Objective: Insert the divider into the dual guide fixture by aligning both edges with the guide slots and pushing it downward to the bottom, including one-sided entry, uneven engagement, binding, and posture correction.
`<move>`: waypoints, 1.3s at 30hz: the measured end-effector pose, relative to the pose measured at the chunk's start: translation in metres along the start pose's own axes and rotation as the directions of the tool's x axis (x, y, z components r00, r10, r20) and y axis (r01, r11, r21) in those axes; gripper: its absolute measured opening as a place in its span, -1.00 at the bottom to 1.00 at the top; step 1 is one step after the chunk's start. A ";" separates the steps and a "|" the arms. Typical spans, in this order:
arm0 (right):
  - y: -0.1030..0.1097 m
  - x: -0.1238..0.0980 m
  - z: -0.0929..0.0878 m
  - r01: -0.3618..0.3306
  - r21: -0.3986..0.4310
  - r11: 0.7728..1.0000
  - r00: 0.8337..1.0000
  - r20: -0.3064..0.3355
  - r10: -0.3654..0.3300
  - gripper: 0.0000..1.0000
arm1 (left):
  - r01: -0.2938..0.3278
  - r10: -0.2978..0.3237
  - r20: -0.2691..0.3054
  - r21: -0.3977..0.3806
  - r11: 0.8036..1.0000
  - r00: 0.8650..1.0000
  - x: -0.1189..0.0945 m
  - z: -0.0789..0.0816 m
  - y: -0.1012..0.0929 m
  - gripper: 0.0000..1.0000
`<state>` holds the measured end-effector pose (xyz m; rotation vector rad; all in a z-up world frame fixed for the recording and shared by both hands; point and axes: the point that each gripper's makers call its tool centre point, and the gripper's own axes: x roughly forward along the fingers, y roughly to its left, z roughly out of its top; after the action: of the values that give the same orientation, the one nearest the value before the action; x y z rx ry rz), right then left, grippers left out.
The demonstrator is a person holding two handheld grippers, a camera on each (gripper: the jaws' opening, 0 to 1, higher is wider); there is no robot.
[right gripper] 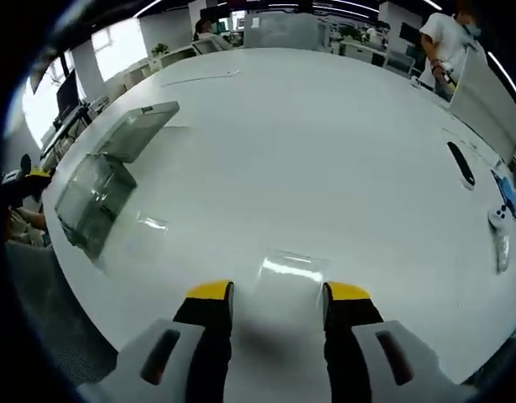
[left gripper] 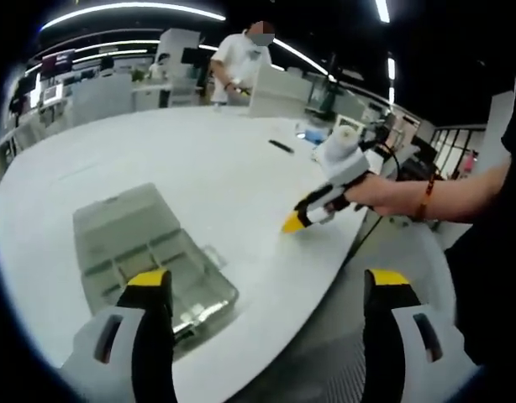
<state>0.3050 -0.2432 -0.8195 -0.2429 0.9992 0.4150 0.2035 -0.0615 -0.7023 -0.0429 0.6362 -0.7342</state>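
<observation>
The clear plastic fixture box [left gripper: 149, 252] lies on the white table [left gripper: 199, 159] with its lid folded back, just beyond my left gripper [left gripper: 269, 281], which is open and holds nothing. In the right gripper view the same box [right gripper: 94, 197] sits at the far left with its lid [right gripper: 144, 126] open. A clear flat divider [right gripper: 287, 269] lies on the table just ahead of the tips of my right gripper [right gripper: 280, 294], whose jaws stand apart and do not hold it. A second small clear piece [right gripper: 153, 223] lies nearer the box. A hand holds the right gripper [left gripper: 293, 222] low over the table edge.
A black pen-like object [right gripper: 461, 164] and a white controller [right gripper: 497, 220] lie at the table's right side. A person [left gripper: 245, 59] stands beyond the far edge beside white boxes [left gripper: 279, 91]. The left gripper's yellow tip [right gripper: 33, 175] shows past the box.
</observation>
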 end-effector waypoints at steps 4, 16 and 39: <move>-0.002 0.000 0.000 0.010 0.014 1.000 1.000 0.013 -0.010 -0.23 | 0.001 -0.001 0.003 -0.005 1.000 1.000 0.000 -0.001 -0.001 0.86; -0.004 -0.001 -0.002 0.025 0.040 0.999 0.999 0.022 -0.025 -0.42 | -0.004 0.004 0.006 -0.007 1.000 1.000 -0.001 -0.001 -0.001 0.86; -0.003 -0.012 0.013 -0.007 0.058 0.998 0.996 0.089 0.001 -0.45 | 0.013 -0.013 0.030 -0.013 1.000 0.999 0.001 0.004 -0.006 0.85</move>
<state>0.3102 -0.2441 -0.8024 -0.1683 0.9236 0.3963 0.2032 -0.0674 -0.6983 -0.0699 0.6132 -0.7408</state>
